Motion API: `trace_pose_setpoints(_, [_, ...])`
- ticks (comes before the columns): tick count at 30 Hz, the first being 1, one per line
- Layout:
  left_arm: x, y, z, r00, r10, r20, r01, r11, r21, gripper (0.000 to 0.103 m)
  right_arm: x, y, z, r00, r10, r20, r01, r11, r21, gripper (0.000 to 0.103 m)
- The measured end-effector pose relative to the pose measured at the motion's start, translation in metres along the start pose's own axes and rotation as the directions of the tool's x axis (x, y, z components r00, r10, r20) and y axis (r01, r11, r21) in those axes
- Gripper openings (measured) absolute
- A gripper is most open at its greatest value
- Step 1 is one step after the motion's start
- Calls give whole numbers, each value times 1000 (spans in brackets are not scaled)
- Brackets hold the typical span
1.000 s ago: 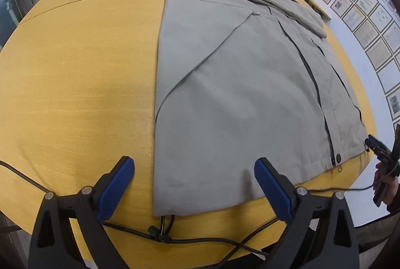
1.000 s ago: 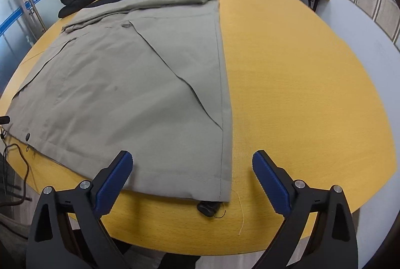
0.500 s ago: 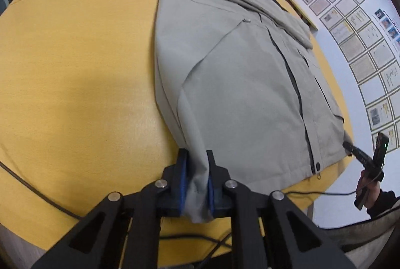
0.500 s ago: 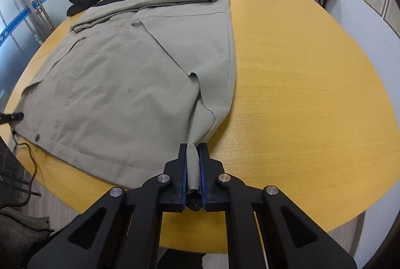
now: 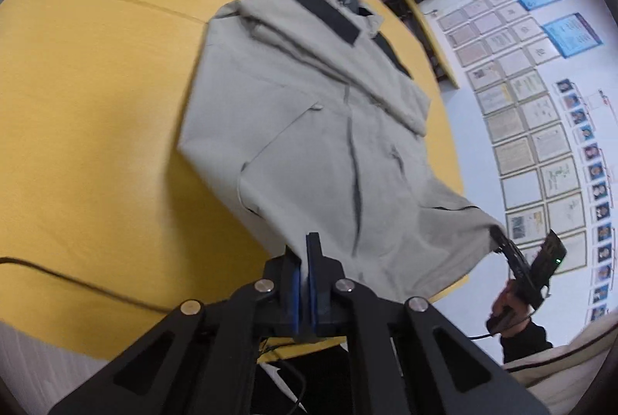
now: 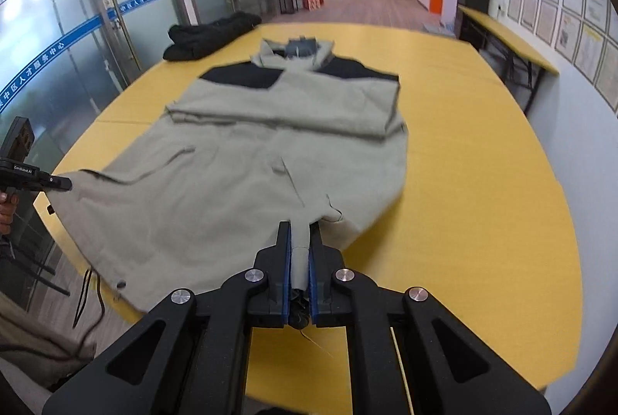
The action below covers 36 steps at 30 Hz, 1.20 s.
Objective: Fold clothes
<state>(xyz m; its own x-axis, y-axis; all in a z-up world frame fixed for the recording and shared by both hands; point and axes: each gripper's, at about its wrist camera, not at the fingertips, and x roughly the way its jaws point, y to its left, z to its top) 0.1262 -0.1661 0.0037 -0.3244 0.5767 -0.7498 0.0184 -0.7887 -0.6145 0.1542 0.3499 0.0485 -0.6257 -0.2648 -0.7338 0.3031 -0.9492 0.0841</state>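
Note:
A grey-green jacket [image 5: 316, 129] with black shoulder panels lies on the yellow table [image 5: 96, 106], its sleeves folded across the chest. My left gripper [image 5: 303, 256] is shut on one bottom hem corner and holds it lifted off the table. In the right wrist view the jacket [image 6: 251, 160] stretches away from me and my right gripper [image 6: 299, 241] is shut on the other hem corner, also raised. The hem hangs between the two grippers. The right gripper shows at the right of the left wrist view [image 5: 502, 243], the left gripper at the left of the right wrist view [image 6: 58, 182].
A dark garment [image 6: 208, 34] lies at the table's far end. A black cable [image 5: 77, 283] runs over the table's near edge. A side bench [image 6: 506, 29] and a wall of framed certificates [image 5: 540, 129] stand to the right. Glass doors [image 6: 77, 29] stand to the left.
Both grippers went from open over the hem to shut on its corners, and have now lifted the hem off the table and carried it up and forward.

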Motion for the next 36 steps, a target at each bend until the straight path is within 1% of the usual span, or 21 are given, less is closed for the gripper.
trace_pose_setpoints(2, [5, -5, 13, 998, -50, 23, 50, 999, -11, 3, 9, 4, 8, 999, -12, 50, 12, 1000, -14, 6])
trace_pose_setpoints(4, [-3, -10, 23, 994, -107, 29, 108, 994, -21, 3, 18, 8, 28, 997, -26, 69, 26, 1000, -5, 5])
trace_pose_setpoints(6, [-6, -24, 48, 991, -127, 31, 127, 992, -15, 3, 21, 6, 54, 996, -40, 85, 40, 999, 0, 5])
trace_pose_setpoints(7, [-12, -31, 65, 990, -139, 39, 139, 990, -18, 3, 21, 3, 69, 995, -47, 92, 47, 999, 2, 5])
trace_pose_setpoints(11, [-20, -52, 127, 987, -140, 76, 143, 989, -37, 3, 20, -9, 129, 990, -75, 120, 74, 997, 11, 6])
trace_pose_setpoints(13, [-19, -57, 151, 986, -136, 91, 141, 989, -42, 3, 31, -24, 151, 989, -75, 129, 71, 997, 32, 6])
trace_pose_setpoints(15, [-13, -60, 171, 984, -132, 121, 138, 990, -43, 3, 47, -41, 168, 990, -71, 124, 68, 997, 33, 6])
trace_pose_setpoints(17, [-4, -60, 187, 980, -117, 161, 124, 992, -35, 3, 61, -55, 179, 989, -56, 138, 53, 998, 19, 6])
trace_pose_setpoints(21, [12, -43, 197, 967, -92, 239, 109, 992, -59, 3, 93, -76, 183, 984, 5, 178, 0, 1000, -26, 6])
trace_pose_setpoints(23, [21, -34, 203, 964, -72, 256, 99, 991, -94, 3, 114, -85, 180, 982, 34, 185, -26, 999, -46, 6])
trace_pose_setpoints(25, [26, -26, 210, 960, -55, 276, 98, 985, -145, 3, 130, -94, 182, 984, 56, 169, -53, 998, -25, 6])
trace_pose_setpoints(26, [23, -28, 214, 957, -44, 285, 91, 984, -155, 3, 136, -98, 188, 985, 68, 159, -68, 998, -3, 6])
trace_pose_setpoints(27, [19, -30, 219, 956, -31, 293, 80, 984, -157, 3, 138, -100, 196, 985, 74, 153, -74, 997, -4, 6])
trace_pose_setpoints(29, [10, -37, 235, 948, -26, 317, 82, 983, -165, 3, 142, -104, 214, 987, 86, 138, -86, 996, -5, 6])
trace_pose_setpoints(32, [1, -46, 267, 936, -15, 352, 84, 980, -181, 3, 158, -125, 248, 991, 100, 89, -105, 993, 50, 6])
trace_pose_setpoints(34, [1, -49, 295, 931, -1, 366, 73, 981, -182, 3, 165, -139, 266, 991, 99, 89, -106, 991, 82, 6])
trace_pose_setpoints(36, [11, -46, 318, 930, 3, 368, 64, 983, -170, 3, 174, -154, 281, 992, 86, 92, -96, 989, 113, 6])
